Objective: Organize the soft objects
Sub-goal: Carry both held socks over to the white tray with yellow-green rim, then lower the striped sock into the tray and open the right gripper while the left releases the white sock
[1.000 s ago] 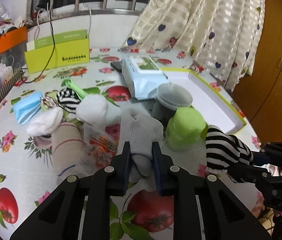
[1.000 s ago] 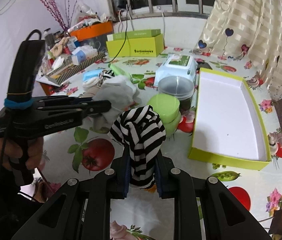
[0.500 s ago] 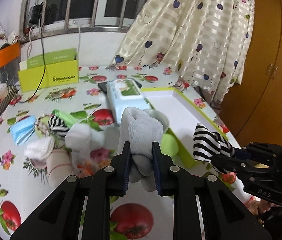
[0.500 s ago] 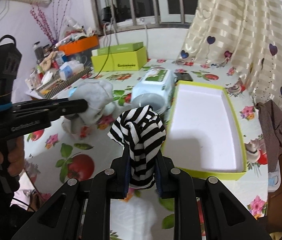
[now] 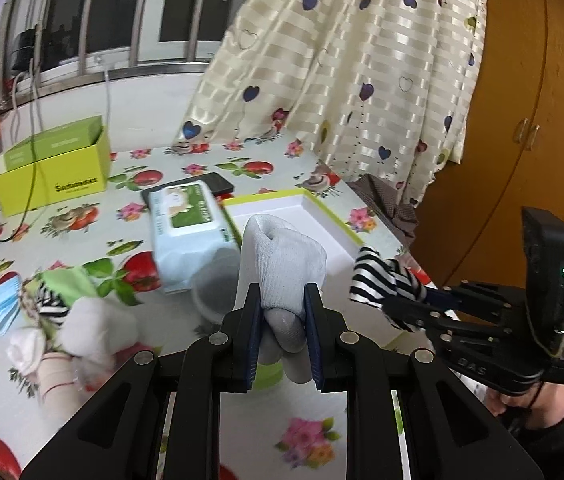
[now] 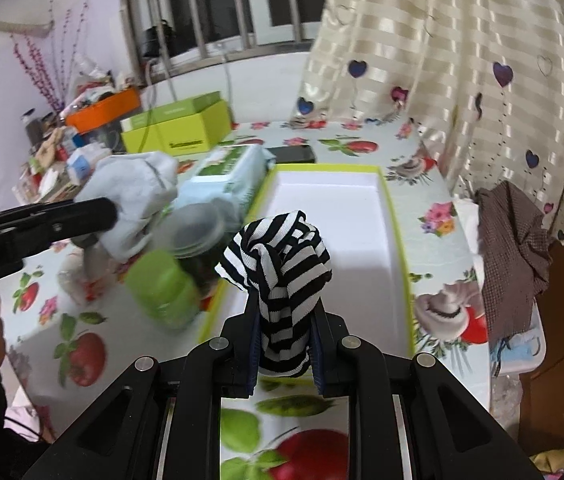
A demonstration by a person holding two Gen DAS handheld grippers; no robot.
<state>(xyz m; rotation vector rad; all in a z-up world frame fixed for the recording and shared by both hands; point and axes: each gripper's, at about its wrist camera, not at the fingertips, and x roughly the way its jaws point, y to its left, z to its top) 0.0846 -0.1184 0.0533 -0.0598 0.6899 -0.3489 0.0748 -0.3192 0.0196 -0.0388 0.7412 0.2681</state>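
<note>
Left gripper (image 5: pixel 282 322): jaws clamped on a grey sock (image 5: pixel 282 260), held above the surface (image 5: pixel 81 224). Right gripper (image 6: pixel 285 344): jaws clamped on a striped sock (image 6: pixel 277 264), held over the near end of the white tray (image 6: pixel 346 204).

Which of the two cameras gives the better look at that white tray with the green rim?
The right wrist view: the tray lies nearly whole ahead. In the left wrist view the grey sock and striped sock hide most of it.
</note>
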